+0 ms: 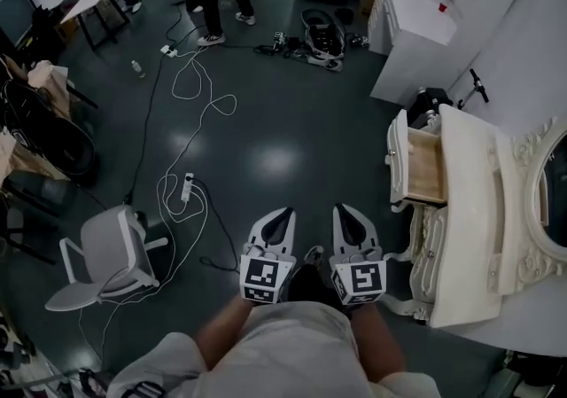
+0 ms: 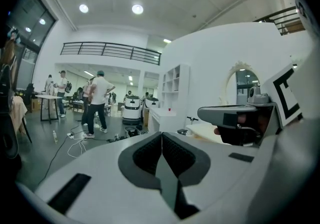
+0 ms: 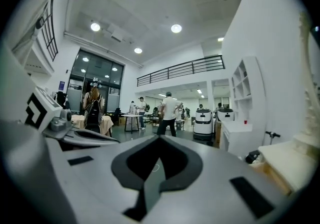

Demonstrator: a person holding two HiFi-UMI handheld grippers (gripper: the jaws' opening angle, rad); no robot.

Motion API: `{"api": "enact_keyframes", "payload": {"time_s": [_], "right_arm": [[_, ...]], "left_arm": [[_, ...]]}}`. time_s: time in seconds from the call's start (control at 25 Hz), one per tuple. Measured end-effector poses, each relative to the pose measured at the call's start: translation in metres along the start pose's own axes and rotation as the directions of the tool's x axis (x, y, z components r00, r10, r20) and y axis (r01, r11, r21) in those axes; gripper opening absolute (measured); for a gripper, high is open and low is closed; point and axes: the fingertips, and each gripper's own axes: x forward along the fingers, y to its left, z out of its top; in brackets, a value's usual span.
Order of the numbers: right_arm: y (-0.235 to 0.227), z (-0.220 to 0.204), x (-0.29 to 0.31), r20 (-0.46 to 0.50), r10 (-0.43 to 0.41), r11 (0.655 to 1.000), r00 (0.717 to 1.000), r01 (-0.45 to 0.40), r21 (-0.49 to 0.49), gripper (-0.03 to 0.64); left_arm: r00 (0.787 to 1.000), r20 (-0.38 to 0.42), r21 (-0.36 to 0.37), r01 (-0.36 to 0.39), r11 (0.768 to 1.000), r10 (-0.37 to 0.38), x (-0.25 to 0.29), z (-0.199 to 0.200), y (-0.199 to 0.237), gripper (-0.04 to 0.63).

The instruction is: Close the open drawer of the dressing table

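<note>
Seen from above, a cream dressing table point(image 1: 474, 210) stands at the right edge of the dark floor point(image 1: 283, 121). Its wooden drawer point(image 1: 427, 167) is pulled out to the left. The left gripper point(image 1: 280, 219) and right gripper point(image 1: 349, 217) hover side by side, apart from the drawer, both with jaws closed together and holding nothing.

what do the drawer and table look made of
Drawer: seemingly bare wood inside, tan and matte, behind a cream painted front. Table: probably painted wood, cream with carved trim; the paint hides the core.
</note>
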Motion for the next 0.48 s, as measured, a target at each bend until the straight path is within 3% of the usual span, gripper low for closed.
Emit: {"api": "enact_keyframes", "payload": {"time_s": [0.12, 0.48], "right_arm": [[-0.028, 0.0, 0.022, 0.007, 0.029, 0.998, 1.0, -0.029, 0.047, 0.015], [-0.105, 0.008, 0.065, 0.012, 0.073, 0.996, 0.997, -0.074, 0.053, 0.015]], "left_arm": [[1.0, 0.0, 0.011, 0.001, 1.0, -0.001, 0.034, 0.008, -0.003, 0.009], [0.999, -0.049, 0.063, 0.013, 0.998, -0.01, 0.127, 0.031, -0.017, 0.009]]}}
